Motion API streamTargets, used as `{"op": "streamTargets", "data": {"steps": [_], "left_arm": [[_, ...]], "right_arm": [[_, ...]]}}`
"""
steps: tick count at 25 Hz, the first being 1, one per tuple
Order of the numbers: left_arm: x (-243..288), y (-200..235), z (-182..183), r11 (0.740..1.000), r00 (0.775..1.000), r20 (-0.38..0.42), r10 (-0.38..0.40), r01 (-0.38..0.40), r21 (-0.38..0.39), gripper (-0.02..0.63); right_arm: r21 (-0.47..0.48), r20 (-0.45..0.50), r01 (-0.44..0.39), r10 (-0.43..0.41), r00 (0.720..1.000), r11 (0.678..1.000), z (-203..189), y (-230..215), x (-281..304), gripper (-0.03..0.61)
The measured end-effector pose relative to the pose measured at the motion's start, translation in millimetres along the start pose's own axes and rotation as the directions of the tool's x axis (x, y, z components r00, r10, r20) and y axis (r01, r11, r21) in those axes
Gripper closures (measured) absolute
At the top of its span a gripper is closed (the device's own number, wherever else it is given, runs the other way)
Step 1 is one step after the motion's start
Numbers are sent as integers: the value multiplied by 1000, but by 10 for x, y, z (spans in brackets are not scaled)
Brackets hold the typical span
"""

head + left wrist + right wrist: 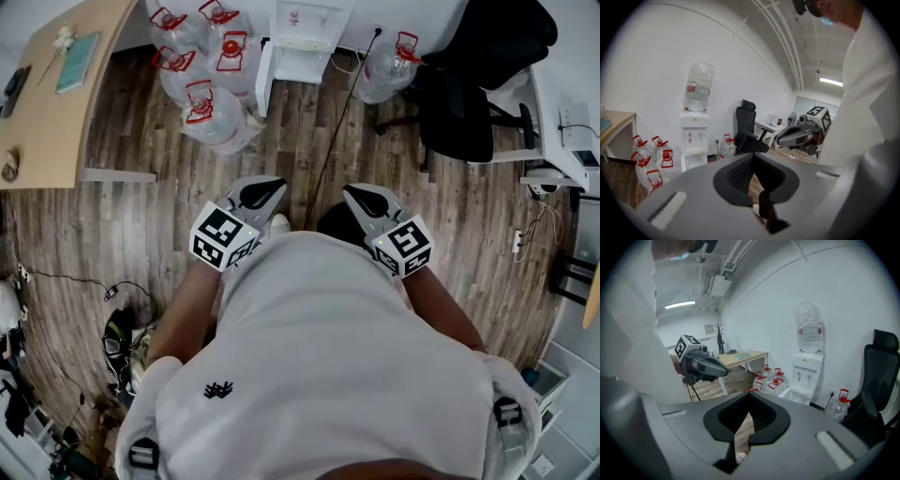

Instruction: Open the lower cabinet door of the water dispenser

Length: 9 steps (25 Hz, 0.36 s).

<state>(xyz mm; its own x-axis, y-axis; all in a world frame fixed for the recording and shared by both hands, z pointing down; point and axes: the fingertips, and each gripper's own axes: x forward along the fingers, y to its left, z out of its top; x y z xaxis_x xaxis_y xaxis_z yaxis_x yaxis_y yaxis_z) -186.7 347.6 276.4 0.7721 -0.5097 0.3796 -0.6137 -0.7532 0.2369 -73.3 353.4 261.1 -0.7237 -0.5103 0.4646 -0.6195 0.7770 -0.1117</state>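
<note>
The white water dispenser point(302, 36) stands against the far wall with a clear bottle on top point(698, 86). It also shows in the right gripper view point(806, 369). A white panel point(264, 70) juts out at its lower left and looks like the lower cabinet door swung out. I hold both grippers close to my chest, well short of the dispenser. The left gripper point(274, 187) point(753, 154) has its jaws together with nothing between them. The right gripper point(356, 193) point(750, 393) is shut and empty too.
Several water bottles with red caps point(211, 112) crowd the floor left of the dispenser, and one more point(389, 70) sits to its right. A black office chair point(464, 94) stands at the right, a wooden desk point(56, 94) at the left. A black cable point(337, 122) runs across the floor.
</note>
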Motion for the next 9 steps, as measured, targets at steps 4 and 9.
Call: {"op": "streamTargets", "data": {"steps": [4, 9], "left_arm": [[153, 43, 13, 1000, 1000, -15, -17, 17, -5, 557], [505, 219, 131, 1000, 999, -32, -21, 21, 0, 557]], "right_arm": [[8, -13, 0, 0, 1000, 1000, -11, -144, 26, 578], [11, -9, -8, 8, 1000, 1000, 35, -532, 123, 578]]}}
